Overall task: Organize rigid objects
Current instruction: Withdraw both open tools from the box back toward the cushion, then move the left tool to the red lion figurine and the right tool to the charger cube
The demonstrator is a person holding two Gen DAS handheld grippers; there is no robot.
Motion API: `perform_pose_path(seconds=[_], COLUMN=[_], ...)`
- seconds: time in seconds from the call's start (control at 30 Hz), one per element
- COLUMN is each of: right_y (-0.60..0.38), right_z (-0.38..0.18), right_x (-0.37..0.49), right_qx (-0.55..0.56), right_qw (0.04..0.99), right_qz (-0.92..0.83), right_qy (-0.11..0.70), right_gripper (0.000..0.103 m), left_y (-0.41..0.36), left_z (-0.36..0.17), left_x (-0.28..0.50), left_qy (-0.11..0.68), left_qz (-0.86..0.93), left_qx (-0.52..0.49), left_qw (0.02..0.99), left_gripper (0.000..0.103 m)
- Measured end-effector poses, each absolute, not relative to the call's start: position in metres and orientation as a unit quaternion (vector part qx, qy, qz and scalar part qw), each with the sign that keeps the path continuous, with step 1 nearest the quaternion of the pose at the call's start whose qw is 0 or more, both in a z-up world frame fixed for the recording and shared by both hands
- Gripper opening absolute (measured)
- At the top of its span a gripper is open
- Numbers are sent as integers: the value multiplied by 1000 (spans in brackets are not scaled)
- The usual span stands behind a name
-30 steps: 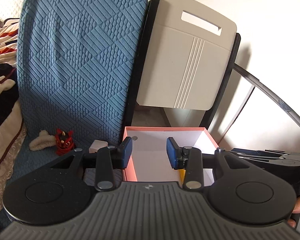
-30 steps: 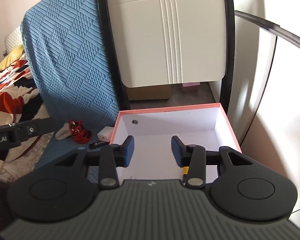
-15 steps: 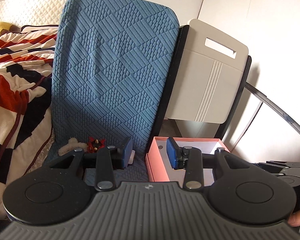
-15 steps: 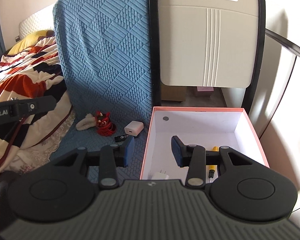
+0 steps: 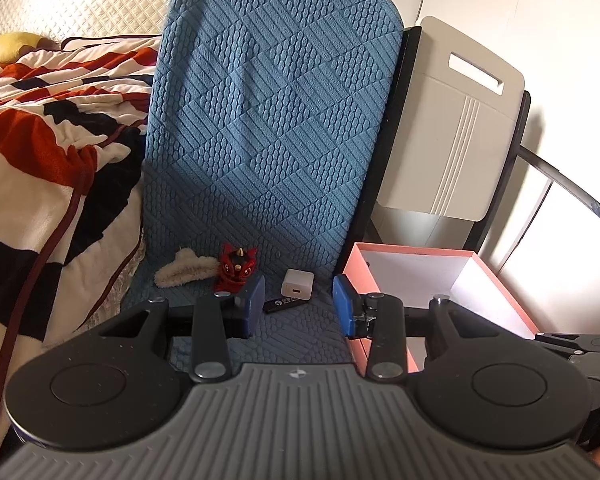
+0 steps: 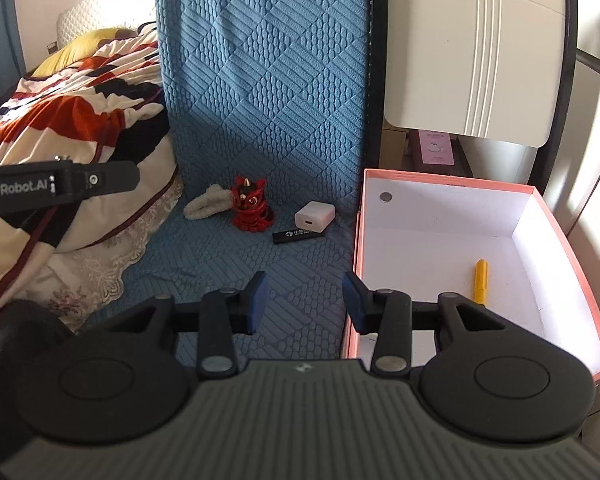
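On the blue quilted seat cover (image 5: 276, 128) (image 6: 260, 92) lie a red lion figurine (image 5: 237, 267) (image 6: 251, 208), a white charger cube (image 5: 297, 284) (image 6: 314, 214), a black USB stick (image 5: 285, 304) (image 6: 298, 235) and a cream fluffy hair clip (image 5: 184, 270) (image 6: 208, 202). To their right stands a pink box (image 5: 496, 292) (image 6: 556, 240) with a white inside, holding a yellow pen (image 6: 481, 276). My left gripper (image 5: 298, 306) is open and empty, just short of the USB stick. My right gripper (image 6: 304, 300) is open and empty over bare seat beside the box's left wall.
A red, white and black blanket (image 5: 48, 128) (image 6: 72, 92) lies on a bed at the left. A beige folding chair back (image 5: 456, 128) (image 6: 472, 48) leans behind the box. The left gripper's body (image 6: 56, 188) crosses the right wrist view at the left.
Both grippers have swung left, away from over the box and toward the seat; the small objects now sit ahead of them. Their jaws have kept the same gap.
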State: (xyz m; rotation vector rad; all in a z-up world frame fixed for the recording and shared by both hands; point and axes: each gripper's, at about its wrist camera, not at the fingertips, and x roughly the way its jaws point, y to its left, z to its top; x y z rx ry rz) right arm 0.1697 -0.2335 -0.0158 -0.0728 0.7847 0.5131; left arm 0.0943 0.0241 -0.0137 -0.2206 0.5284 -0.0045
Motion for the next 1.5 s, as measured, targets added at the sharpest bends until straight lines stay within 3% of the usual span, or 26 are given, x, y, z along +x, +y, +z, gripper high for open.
perform_pose_path(seconds=[0.7,1.03,1.2,1.5], right_y=[-208,-188,-177,-171], right_z=[-64,-81,-92,-102], right_x=[144,163,180,216], right_qx=[-33,-22,-23,-32], right_qw=[888,887,885,888], right_qz=[225,235,244,249], right_qy=[401,397,396,385], right_gripper=[44,44,44,44], left_y=[37,46,61,73], left_z=[-59,-92,-105,-123], left_x=[89,132,157,207], left_qy=[281,297,308,328], left_qz=[-3,-2,-19,7], left_qx=[-122,-103,-156,-107], left_qw=[952,949,938,939], left_gripper=[43,43,43,43])
